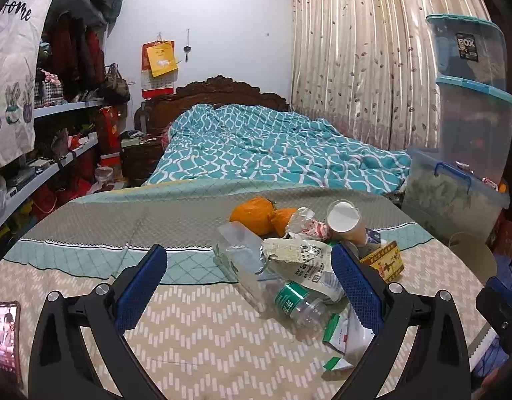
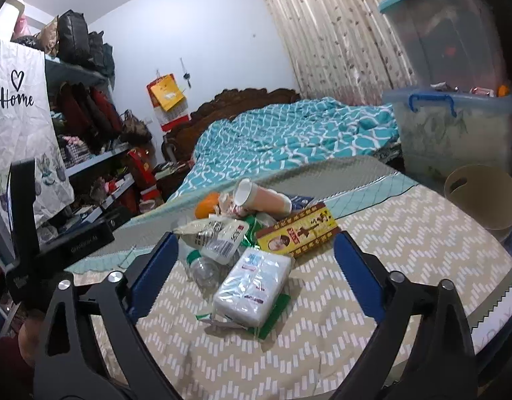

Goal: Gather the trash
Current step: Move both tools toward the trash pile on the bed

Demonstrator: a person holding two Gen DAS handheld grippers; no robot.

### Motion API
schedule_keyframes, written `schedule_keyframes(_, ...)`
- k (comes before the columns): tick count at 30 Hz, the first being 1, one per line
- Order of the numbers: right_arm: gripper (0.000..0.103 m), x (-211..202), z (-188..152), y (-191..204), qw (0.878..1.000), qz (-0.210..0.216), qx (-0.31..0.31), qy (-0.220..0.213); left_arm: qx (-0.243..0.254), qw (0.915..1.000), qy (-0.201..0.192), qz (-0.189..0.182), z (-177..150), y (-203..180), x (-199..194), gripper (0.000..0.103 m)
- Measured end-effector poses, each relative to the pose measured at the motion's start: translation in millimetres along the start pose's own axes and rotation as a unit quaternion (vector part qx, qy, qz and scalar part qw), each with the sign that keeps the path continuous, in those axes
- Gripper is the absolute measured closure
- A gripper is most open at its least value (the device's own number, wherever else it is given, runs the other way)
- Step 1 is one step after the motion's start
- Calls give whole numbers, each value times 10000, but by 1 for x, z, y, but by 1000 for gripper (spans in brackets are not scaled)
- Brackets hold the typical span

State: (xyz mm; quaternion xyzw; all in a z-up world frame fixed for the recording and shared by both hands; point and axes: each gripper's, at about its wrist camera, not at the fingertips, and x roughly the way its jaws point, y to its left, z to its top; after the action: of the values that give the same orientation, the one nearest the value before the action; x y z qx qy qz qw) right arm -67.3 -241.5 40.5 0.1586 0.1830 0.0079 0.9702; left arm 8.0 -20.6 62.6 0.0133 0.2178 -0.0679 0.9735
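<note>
A pile of trash lies on the patterned bedcover (image 1: 206, 326): a clear plastic bottle (image 1: 299, 303), a crumpled white wrapper (image 1: 306, 260), a paper cup (image 1: 346, 221), orange peel (image 1: 256, 215) and a yellow-red box (image 1: 384, 261). My left gripper (image 1: 247, 266) is open and empty, its jaws on either side of the near part of the pile. In the right wrist view my right gripper (image 2: 256, 250) is open and empty over a white tissue pack (image 2: 252, 286), with the yellow-red box (image 2: 299, 233), bottle (image 2: 206, 266) and cup (image 2: 259, 196) beyond.
A beige bin (image 2: 482, 196) stands at the right edge of the bed. Clear storage boxes (image 1: 456, 186) are stacked beyond it. Shelves (image 1: 56, 133) full of clothes and bags line the left. A phone (image 1: 7, 336) is at lower left.
</note>
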Motion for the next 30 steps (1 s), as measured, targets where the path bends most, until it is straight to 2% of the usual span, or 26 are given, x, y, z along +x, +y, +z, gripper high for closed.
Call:
schedule_keyframes(7,14,0,13,-4,9998,-6,-41,-200,45,9996,-136,238,-2,4,-4,9)
schedule_keyframes(13,24,2,20,-5,9997,147,-117,-177,72,9994,-164,293,-3,4,-6,9)
schedule_keyframes(17,32,7,17,-7,9997,193,-144,-13,77,9995,-87,279,-5,4,-4,13)
schedule_keyframes(26,33,11,12,-13,9998,148,-90,101,96,9996,18,260,-10,4,1,13)
schedule_keyframes(30,30,14,10,-16,9998,70,-2,171,105,9996,86,244,-11,3,4,13)
